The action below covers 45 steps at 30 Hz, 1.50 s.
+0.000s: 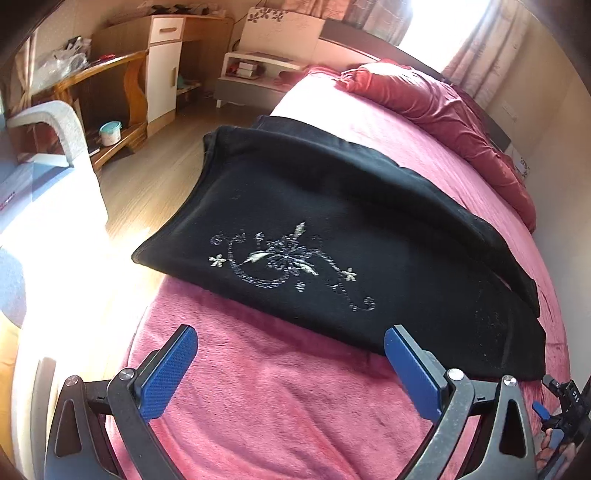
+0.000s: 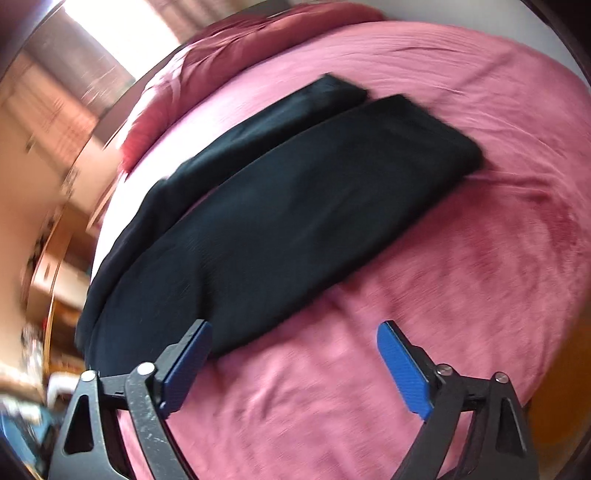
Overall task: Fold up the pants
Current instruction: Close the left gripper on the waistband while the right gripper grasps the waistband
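Black knit pants [image 1: 332,229], soft and limp, lie on the pink bedspread [image 1: 280,398], legs side by side with the waist end near the bed's edge. I judge they'll sag, so pinch the near hem edge. Long axis runs crosswise before me. My left gripper [image 1: 291,354] and right gripper [image 2: 295,350] both gape, empty.

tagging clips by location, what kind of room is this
Most likely a home bedroom: black pants lie on a bed with a pink blanket, a nightstand beside it, and a curtained window behind.
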Motion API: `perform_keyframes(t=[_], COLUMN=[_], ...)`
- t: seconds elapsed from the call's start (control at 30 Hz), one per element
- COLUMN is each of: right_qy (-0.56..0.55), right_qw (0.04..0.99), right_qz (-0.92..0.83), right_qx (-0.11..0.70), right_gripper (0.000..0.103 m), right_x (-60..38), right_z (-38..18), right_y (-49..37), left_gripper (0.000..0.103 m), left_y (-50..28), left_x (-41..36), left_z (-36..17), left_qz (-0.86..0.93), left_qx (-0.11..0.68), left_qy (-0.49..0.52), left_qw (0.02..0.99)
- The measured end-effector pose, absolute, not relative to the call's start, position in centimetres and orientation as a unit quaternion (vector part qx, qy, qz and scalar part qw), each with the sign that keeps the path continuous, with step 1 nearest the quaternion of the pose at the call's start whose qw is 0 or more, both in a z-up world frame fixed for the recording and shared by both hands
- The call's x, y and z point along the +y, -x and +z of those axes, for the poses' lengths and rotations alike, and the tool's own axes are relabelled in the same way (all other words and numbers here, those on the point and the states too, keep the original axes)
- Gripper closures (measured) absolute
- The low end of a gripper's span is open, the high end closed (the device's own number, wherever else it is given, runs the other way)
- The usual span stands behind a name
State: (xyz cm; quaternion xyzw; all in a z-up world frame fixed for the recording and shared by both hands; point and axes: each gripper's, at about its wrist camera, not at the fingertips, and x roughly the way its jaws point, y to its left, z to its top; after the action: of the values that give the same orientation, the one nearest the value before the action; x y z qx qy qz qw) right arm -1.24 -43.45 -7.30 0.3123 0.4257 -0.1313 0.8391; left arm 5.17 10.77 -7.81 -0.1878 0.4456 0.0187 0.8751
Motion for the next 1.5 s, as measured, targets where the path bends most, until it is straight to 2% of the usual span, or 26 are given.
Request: perform_keyframes(t=[0.07,0.23,0.3,0.47,0.53,0.6,0.67,0.73,0.77,0.8,0.83,1.07,1.5], right_qy=[-0.34,-0.39,-0.395,-0.38,-0.369,-0.356,-0.354,-0.351,-0.347,-0.338,-0.329,-0.3,-0.267], right_qw=[0.828,0.807,0.803,0.808,0.808,0.809,0.808,0.808,0.809,0.812,0.815,0.835,0.834], right_qz=[-0.155,-0.184,-0.192,-0.202,-0.209,-0.216,-0.217,-0.215,-0.214,-0.214,-0.213,-0.209,-0.235], right_qx=[0.418,0.404,0.403,0.403,0.409,0.414,0.418,0.421,0.424,0.426,0.426,0.411,0.423], right_gripper=[0.02,0.033,0.035,0.035,0.041,0.054,0.072,0.081,0.085,0.087,0.088,0.089,0.09], right_x=[-46.2,-51.1,-51.9,-53.5,-53.7,-53.8,-54.2,-54.5,-54.6,-54.5,-54.3,-54.1,-56.0], right_z=[-8.0,-9.8,-10.3,-10.1,-10.0,-9.9,-9.7,-9.5,-9.3,-8.9,-8.4,-5.6,-4.3], right_y=[1.2,-0.6,-1.5,-3.7,-4.6,-5.1,-5.1,-4.9,-5.0,-5.1,-5.2,-4.9,-0.6], left_gripper=[0.002,0.017,0.023,0.025,0.026,0.039,0.048,0.054,0.066,0.088,0.096,0.098,0.098], left_y=[-5.4,-5.7,-6.4,-7.8,-8.6,-9.3,-10.5,-11.2,-11.3,-11.3,-10.9,-9.5,-3.1], left_x=[12.4,16.5,18.3,21.6,22.2,22.2,22.4,22.7,22.9,23.0,23.1,22.4,20.7], left_z=[-8.6,-10.7,-11.7,-12.7,-12.9,-13.2,-13.9,-14.3,-14.0,-13.6,-13.2,-10.0,-6.3], left_qz=[0.034,0.057,0.063,0.084,0.092,0.109,0.108,0.119,0.126,0.132,0.133,0.111,0.075], left_qx=[0.448,0.461,0.458,0.451,0.454,0.465,0.472,0.478,0.474,0.47,0.466,0.451,0.438], left_qy=[0.199,0.263,0.304,0.359,0.364,0.363,0.372,0.378,0.375,0.367,0.362,0.331,0.305], left_qw=[0.871,0.845,0.833,0.813,0.808,0.8,0.792,0.784,0.787,0.792,0.796,0.822,0.842])
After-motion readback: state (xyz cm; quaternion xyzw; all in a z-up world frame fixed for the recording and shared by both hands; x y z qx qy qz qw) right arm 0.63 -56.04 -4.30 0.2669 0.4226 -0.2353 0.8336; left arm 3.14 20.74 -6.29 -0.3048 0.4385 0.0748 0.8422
